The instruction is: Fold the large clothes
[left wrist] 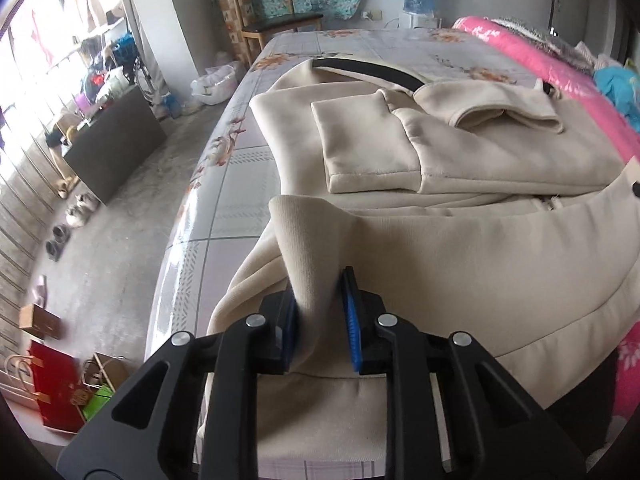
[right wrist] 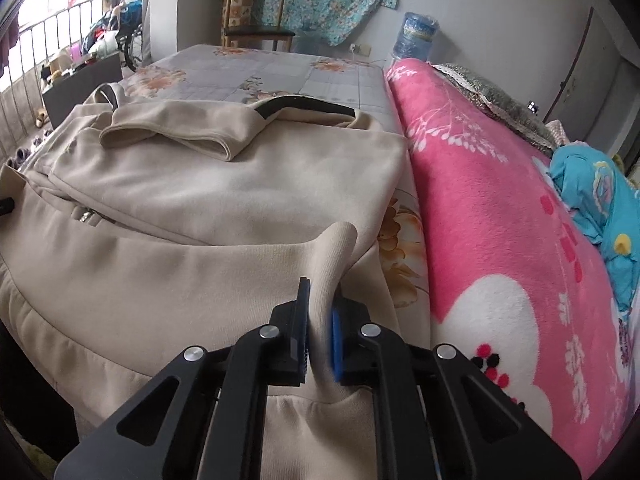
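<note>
A large beige sweatshirt (left wrist: 460, 248) lies on the bed with both sleeves folded across its chest and a black-lined collar at the far end. My left gripper (left wrist: 320, 320) is shut on the sweatshirt's near left hem corner, which stands pinched up between the blue pads. My right gripper (right wrist: 320, 336) is shut on the near right hem corner of the sweatshirt (right wrist: 200, 208), also pinched upright. Both corners are lifted a little off the mattress, with the hem band sagging between them.
The bed sheet (left wrist: 240, 184) is grey with a floral print. A pink blanket (right wrist: 500, 240) lies along the bed's right side, with a blue cloth (right wrist: 600, 200) on it. Floor with shoes and paper bags (left wrist: 60, 392) lies left of the bed. A wooden chair (left wrist: 276, 20) stands beyond it.
</note>
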Tool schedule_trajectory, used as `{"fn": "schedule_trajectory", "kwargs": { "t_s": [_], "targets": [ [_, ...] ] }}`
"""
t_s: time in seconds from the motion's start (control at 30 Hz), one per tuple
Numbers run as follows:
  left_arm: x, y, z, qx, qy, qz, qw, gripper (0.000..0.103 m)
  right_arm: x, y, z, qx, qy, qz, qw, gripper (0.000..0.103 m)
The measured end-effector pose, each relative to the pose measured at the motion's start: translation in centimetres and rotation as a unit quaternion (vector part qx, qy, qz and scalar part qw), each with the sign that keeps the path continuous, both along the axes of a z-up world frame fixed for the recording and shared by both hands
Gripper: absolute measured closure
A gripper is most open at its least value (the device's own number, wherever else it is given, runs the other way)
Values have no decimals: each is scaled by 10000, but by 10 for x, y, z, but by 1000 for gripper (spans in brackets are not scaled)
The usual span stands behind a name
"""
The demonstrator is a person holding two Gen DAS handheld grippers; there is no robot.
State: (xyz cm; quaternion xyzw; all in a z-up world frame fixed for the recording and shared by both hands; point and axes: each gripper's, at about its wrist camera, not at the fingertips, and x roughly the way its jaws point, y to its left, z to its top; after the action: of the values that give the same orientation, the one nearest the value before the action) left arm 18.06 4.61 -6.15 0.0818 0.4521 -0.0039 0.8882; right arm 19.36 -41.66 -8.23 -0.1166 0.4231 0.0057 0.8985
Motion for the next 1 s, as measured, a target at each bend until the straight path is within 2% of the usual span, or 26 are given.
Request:
{"fn": "schedule_trajectory", "kwargs": {
  "t_s": [0.13,0.53,0.8,0.9,1.0],
  "targets": [
    [-1,-1,0,129,18,4,9999,83,3,2,-3,-56,100,-32,9999,94],
    [1,0,-1,70,3,10,10000,83,7,4,-8,-142,150,-195,9996,93],
    [-3,2,-3,82,-79,-6,9999,83,-2,13,-1,-351,-68,-288,9989,96],
    [-7,2,-4,142,-307,11,9994,93,-12,15,8,-405,-276,-355,9982,97],
    [-20,9,3,-106,-667,-10,9977,98,-32,16,26,-341,-587,-452,9967,97]
  ]
}}
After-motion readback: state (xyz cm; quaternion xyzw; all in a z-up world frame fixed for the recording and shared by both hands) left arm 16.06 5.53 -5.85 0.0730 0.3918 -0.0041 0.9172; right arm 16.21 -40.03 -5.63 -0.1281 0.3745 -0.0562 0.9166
